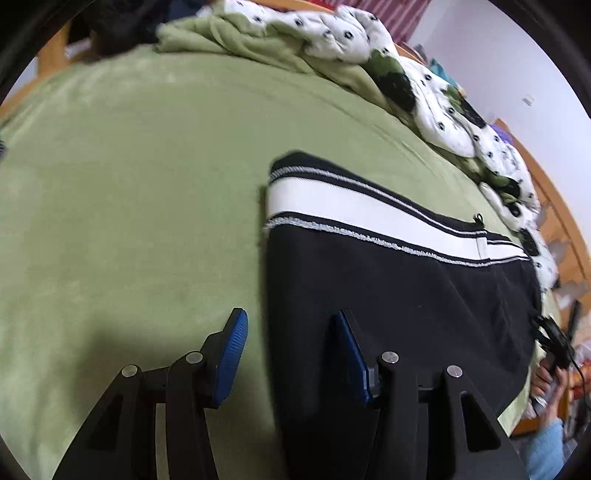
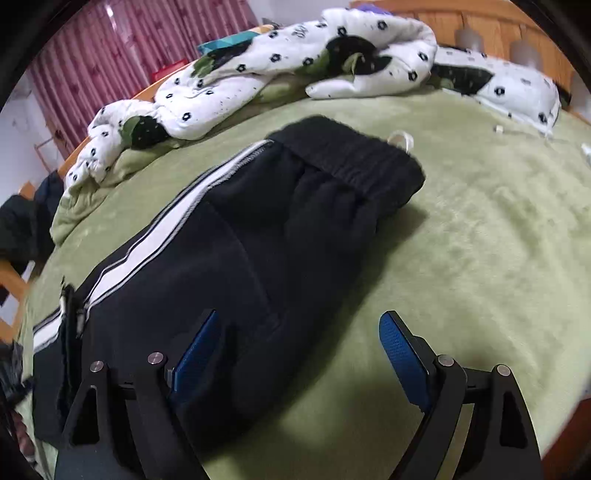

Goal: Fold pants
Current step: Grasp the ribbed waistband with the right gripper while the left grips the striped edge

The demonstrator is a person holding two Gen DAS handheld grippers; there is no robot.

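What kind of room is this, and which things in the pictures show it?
Most likely a bedroom. The black pants lie on a bed covered with a green blanket. A white flower-print quilt is bunched along the far edge, beside a wooden bed frame. Red curtains hang behind.

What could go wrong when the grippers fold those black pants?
1. Both the left gripper and right gripper are open and straddle an edge of the pants. A pinch here might catch only the top layer, or the green blanket too.
2. The drawstring pokes out at the waistband and could end up hanging out of the fold.
3. The quilt lies close, so a far swing could snag it.
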